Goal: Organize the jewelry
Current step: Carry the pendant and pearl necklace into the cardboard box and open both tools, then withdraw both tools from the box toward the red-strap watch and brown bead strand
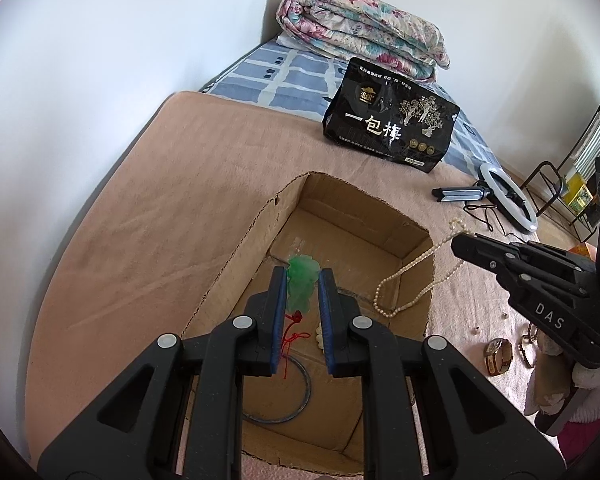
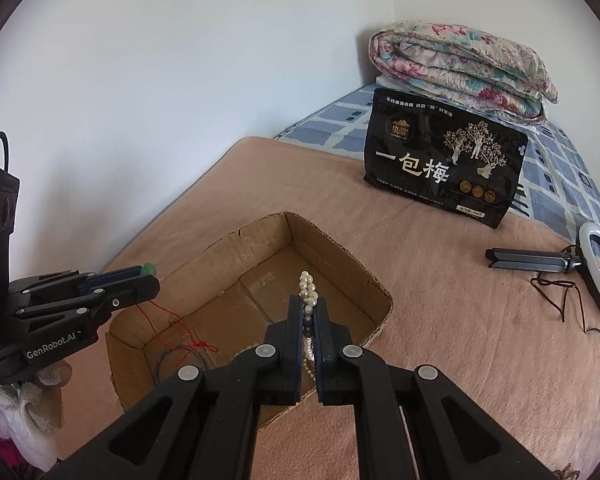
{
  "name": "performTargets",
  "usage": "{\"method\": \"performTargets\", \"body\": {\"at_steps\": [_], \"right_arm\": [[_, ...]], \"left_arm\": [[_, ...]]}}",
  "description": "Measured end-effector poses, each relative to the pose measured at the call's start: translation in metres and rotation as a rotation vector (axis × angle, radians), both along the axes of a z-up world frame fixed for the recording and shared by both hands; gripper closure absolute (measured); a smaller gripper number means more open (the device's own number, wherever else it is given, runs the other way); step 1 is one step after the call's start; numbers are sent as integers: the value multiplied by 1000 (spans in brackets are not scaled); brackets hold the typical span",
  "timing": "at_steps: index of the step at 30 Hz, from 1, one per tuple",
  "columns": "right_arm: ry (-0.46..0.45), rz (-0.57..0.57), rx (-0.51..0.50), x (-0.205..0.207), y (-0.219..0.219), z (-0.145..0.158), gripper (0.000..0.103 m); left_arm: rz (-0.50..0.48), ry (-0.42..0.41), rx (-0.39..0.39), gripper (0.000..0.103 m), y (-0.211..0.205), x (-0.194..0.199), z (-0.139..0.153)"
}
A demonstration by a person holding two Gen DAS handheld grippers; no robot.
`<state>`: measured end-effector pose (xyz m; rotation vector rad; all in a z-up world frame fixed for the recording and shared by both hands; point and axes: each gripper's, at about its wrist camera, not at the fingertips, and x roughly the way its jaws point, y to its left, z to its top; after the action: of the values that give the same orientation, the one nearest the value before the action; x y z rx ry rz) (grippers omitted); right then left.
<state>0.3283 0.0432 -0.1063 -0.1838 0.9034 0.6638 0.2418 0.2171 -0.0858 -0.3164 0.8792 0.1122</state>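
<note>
An open cardboard box point(image 1: 236, 248) point(image 2: 204, 256) lies on a tan blanket. My left gripper point(image 1: 303, 276) hangs over the box, shut on a green jade pendant point(image 1: 302, 280) whose red cord point(image 1: 294, 332) trails down to the box floor. A thin bangle ring point(image 1: 300, 400) lies on that floor. My right gripper point(image 2: 309, 304) is shut on a pearl necklace point(image 2: 308, 290). In the left wrist view the necklace point(image 1: 412, 276) hangs from the right gripper point(image 1: 460, 240) in a long loop over the box's right wall.
A black snack bag point(image 1: 392, 120) point(image 2: 444, 164) stands beyond the box, with a folded floral quilt point(image 1: 360, 28) behind it. A ring light on a small tripod point(image 1: 508, 200) point(image 2: 596, 272) lies to the right. A watch point(image 1: 498, 356) and a bead bracelet point(image 1: 528, 344) rest on the blanket.
</note>
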Motion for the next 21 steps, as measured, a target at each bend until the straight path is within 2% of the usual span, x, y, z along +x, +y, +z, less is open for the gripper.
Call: {"method": "performTargets", "body": {"at_steps": [1,3,4,5,9,13,17,21], "right_arm": [[-3,-1,-4,-1,0,0,87],[-16,-7,-7,-2,-1,2,71],[-18,-9,-9,-2,-1,2,66],[-18,-10,-10,-3,-2,2,64],[-26,-23,-11,-4,-5,3,41],[-24,-35,-19,-6,-9,3,31],[-26,-51,-20,-9,-16,6,27],[-35,-76,-16,-13,-27,11,15]], "left_arm": [[1,3,0,89,0,0,0],[2,2,9,71,-1,1,0],[5,-4,17,57,-2,1,1],[7,-9,23,54,-3,0,1],[14,-16,31,54,-3,-1,3],[13,-15,32,54,-3,-1,3],[11,-21,39,54,-3,-1,5],[7,-32,46,54,-6,-3,9]]}}
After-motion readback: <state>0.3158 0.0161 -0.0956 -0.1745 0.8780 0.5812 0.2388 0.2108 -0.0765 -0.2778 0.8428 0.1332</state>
